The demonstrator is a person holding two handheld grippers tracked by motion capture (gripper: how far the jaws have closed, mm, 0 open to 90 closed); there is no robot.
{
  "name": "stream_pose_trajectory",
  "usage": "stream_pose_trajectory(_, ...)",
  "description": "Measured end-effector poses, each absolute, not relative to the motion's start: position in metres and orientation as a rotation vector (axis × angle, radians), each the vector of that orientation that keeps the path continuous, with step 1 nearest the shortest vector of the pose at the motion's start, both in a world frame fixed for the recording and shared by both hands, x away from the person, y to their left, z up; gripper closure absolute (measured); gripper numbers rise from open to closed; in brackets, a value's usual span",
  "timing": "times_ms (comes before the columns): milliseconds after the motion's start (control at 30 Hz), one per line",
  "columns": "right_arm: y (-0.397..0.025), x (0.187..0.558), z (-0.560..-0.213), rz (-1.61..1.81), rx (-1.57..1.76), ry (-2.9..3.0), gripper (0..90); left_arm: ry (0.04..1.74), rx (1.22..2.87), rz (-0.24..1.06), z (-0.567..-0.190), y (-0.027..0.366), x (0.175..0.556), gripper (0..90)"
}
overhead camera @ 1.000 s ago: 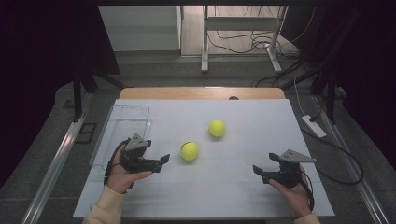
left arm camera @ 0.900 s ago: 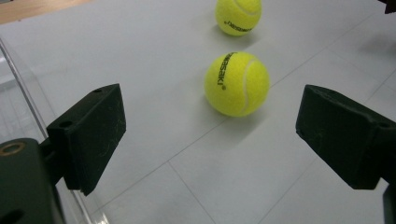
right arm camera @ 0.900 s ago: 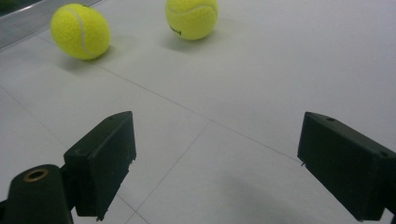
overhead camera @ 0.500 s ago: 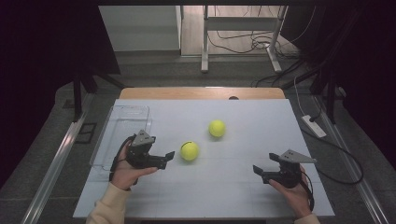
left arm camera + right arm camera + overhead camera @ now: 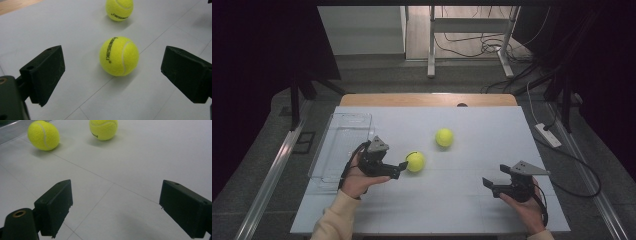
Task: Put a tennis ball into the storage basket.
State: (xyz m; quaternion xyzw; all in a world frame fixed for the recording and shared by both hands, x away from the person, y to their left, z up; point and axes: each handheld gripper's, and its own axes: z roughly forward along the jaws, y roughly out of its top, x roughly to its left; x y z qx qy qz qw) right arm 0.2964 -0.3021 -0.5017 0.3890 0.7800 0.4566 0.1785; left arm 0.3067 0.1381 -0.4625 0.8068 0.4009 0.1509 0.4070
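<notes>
- A white table (image 5: 452, 210) stands in a dark room; a clear plastic tray (image 5: 343, 131) sits at its left edge.
- The left gripper (image 5: 402, 167), jaws apart, faces the near yellow felt tennis ball (image 5: 119, 56), not yet touching it.
- The ball is probably light, springy and prone to rolling; grip across its middle.
- The right gripper (image 5: 486, 183) rests with jaws spread.

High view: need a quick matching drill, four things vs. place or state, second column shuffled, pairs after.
Things:
1. left gripper
2. right gripper
3. far tennis ball
4. clear bin

Place or state:
A. at the table's left edge
B. open, next to the near tennis ball
C. alone mid-table, no gripper by it
D. open, over bare table at right

Pairs: 1-B, 2-D, 3-C, 4-A
</notes>
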Motion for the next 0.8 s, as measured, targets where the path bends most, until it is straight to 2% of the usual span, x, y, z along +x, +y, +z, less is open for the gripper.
stream_pose_trajectory(800, -0.301, 0.299, -0.503, 1.284, 1.095, 2.214, 11.8, 1.005, 2.064, 0.339, -0.465, 0.116, 0.325, 7.3)
